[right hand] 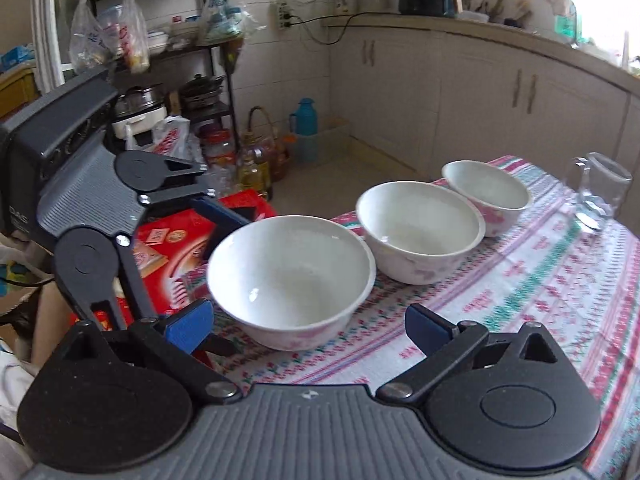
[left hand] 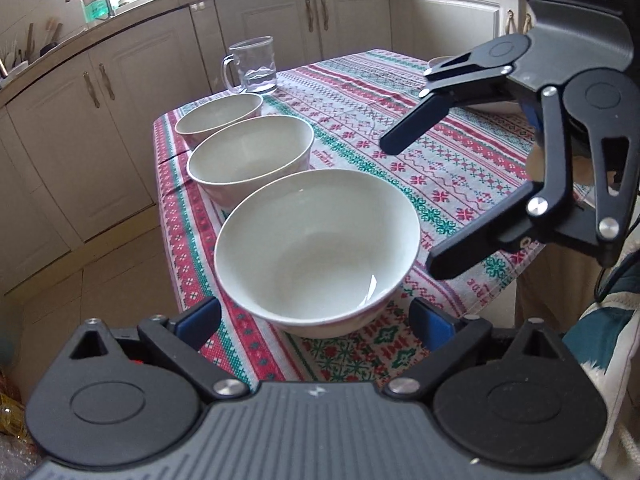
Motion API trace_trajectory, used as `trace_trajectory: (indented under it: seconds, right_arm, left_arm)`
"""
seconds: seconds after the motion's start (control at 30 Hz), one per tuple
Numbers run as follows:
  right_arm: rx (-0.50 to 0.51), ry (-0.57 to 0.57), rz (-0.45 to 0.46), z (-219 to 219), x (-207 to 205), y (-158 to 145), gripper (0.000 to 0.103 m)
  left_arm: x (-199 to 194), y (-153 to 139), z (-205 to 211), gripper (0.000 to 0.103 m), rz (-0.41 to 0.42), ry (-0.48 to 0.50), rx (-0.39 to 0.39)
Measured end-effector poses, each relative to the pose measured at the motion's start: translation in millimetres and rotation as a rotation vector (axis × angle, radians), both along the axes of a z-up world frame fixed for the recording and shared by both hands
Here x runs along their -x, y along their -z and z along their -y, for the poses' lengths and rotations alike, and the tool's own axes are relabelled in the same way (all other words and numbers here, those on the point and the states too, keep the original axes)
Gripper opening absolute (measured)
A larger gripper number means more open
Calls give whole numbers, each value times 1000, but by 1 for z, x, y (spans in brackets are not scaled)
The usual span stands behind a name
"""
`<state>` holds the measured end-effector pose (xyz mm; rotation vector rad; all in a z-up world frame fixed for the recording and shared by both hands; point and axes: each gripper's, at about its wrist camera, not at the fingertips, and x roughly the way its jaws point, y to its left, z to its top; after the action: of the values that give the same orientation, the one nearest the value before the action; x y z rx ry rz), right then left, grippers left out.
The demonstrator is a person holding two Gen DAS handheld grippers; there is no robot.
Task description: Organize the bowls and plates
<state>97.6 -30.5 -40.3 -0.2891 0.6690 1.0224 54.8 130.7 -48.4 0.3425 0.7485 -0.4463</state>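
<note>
Three white bowls stand in a row along the table's edge: a near bowl (left hand: pixel 316 248) (right hand: pixel 290 280), a middle bowl (left hand: pixel 250 158) (right hand: pixel 418 230) and a far bowl (left hand: pixel 218 118) (right hand: pixel 486 192). My left gripper (left hand: pixel 316 322) is open, its jaws wide on either side of the near bowl's base, not touching. My right gripper (right hand: pixel 308 330) is open just before the same bowl; it also shows in the left wrist view (left hand: pixel 412 208), hovering above the cloth to the right of the bowls. A plate's rim (left hand: pixel 438 60) peeks from behind it.
A glass mug (left hand: pixel 254 68) (right hand: pixel 598 194) with a little water stands beyond the far bowl. The patterned tablecloth (left hand: pixel 460 168) covers the table. Cabinets and a counter lie beyond. A red box (right hand: pixel 176 248) and bottles sit on the floor off the table's edge.
</note>
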Motion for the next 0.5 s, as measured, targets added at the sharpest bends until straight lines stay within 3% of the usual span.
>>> trace_trajectory:
  seconds: [0.2,0.27,0.5]
  right_arm:
    - [-32,-18,-78,-7,-11,2,98]
    - [-27,-18,-99,-9,-15,3,91]
    - [-35,-22,-130,-11,-20,6,89]
  left_arm:
    - [0,2,-1,85,-6,18,22]
    - [-1,1,-3,84,-5,18,26]
    - [-2,0,-5,84,-5,17,38]
